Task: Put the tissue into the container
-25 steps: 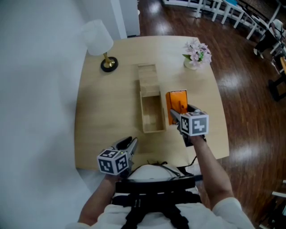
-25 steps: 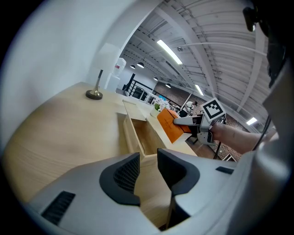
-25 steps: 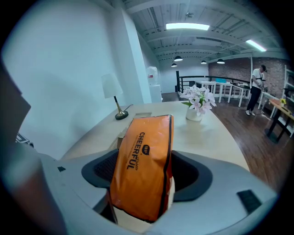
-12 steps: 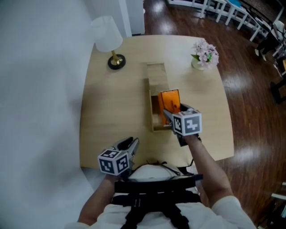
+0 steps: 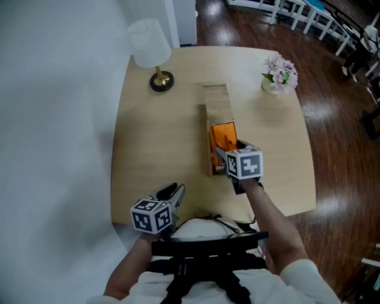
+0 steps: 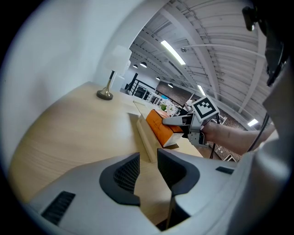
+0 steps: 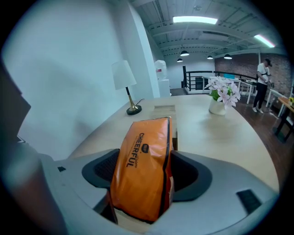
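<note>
The tissue is an orange pack (image 5: 223, 134), and my right gripper (image 5: 229, 148) is shut on it, pads pressing both sides. It hangs over the near part of the long wooden container (image 5: 209, 161), tilted, with its lower end at the opening. In the right gripper view the pack (image 7: 140, 156) fills the space between the jaws, and the container (image 7: 164, 109) shows behind it. My left gripper (image 5: 173, 193) rests low by the table's front edge, its jaws a narrow gap apart with nothing in them. In the left gripper view the pack (image 6: 160, 128) and the container (image 6: 146, 137) show ahead.
A white-shaded lamp (image 5: 152, 48) stands at the table's far left, and a vase of pink flowers (image 5: 280, 72) stands at the far right. The round-cornered wooden table (image 5: 148, 148) stands on dark floorboards. White chairs (image 5: 309, 15) stand beyond it.
My right gripper has carried the orange pack leftward, from beside the container to over its near part. The left gripper has stayed where it was.
</note>
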